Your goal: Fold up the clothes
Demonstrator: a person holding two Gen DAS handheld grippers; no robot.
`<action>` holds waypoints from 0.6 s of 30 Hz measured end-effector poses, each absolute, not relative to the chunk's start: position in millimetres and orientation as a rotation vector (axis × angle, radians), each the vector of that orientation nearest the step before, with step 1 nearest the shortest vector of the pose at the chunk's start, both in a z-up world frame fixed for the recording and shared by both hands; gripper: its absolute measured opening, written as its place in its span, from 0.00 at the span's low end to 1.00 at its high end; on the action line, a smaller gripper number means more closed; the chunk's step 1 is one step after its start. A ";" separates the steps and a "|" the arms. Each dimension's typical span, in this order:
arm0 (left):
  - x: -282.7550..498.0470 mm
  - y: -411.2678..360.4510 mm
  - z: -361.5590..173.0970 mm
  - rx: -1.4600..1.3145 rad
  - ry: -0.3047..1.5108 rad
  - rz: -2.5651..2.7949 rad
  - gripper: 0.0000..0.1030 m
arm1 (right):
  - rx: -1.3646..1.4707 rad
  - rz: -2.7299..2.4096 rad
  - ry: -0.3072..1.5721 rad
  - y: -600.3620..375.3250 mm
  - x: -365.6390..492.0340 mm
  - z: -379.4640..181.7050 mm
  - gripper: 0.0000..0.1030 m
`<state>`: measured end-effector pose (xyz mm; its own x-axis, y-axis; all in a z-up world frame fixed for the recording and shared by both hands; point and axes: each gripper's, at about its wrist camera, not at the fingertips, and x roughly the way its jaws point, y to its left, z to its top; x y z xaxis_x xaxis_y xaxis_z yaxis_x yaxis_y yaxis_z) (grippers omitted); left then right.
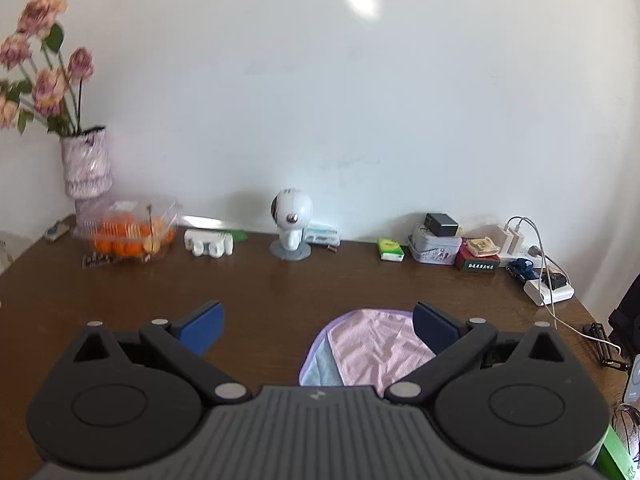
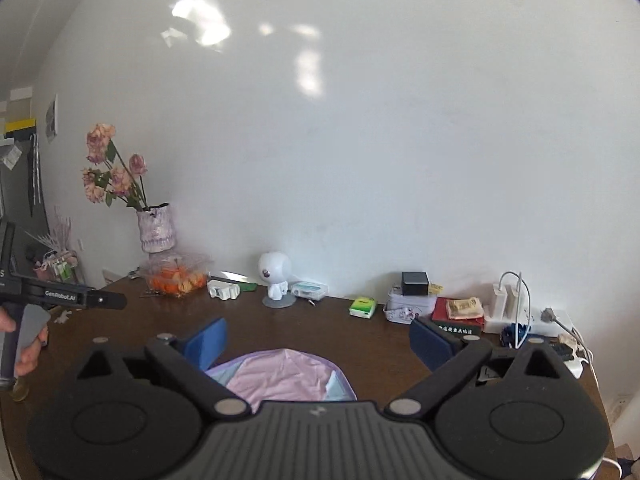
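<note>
Left gripper [image 1: 316,326] was held spread wide, nothing gripped, above the table [image 1: 280,280]. Pink-and-blue garment [image 2: 286,376] lay near the front edge, rounded hem outward, overlapping layers showing. Right gripper [image 2: 318,344] was likewise spread and empty, poised over it, likely for reach.

Pink garment [image 1: 372,350] partly hidden, perhaps folded

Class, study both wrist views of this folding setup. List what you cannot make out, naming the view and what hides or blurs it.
- Pink garment: its near part is hidden behind the left hand-held gripper body in the left wrist view, and behind the right hand-held gripper body in the right wrist view, so its type and fold state are unclear.
- Red box: its label print is too small to read.
- Fruit container: blurred in the left wrist view.
</note>
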<state>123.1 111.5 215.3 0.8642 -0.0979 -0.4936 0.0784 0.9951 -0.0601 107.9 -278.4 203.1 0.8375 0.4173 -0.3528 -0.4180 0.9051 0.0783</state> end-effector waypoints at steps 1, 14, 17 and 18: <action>125.3 106.3 224.7 -0.021 0.513 -0.116 1.00 | -0.010 0.460 0.380 -276.3 113.0 211.8 0.95; 104.2 52.8 206.7 0.339 0.299 0.039 1.00 | 0.006 0.639 0.290 -268.2 95.1 240.5 0.95; 107.9 39.1 189.1 0.405 0.391 0.023 1.00 | 0.007 0.672 0.278 -280.4 78.2 250.2 0.95; 109.8 32.9 188.0 0.419 0.413 0.022 1.00 | 0.005 0.679 0.267 -284.9 71.6 254.5 0.95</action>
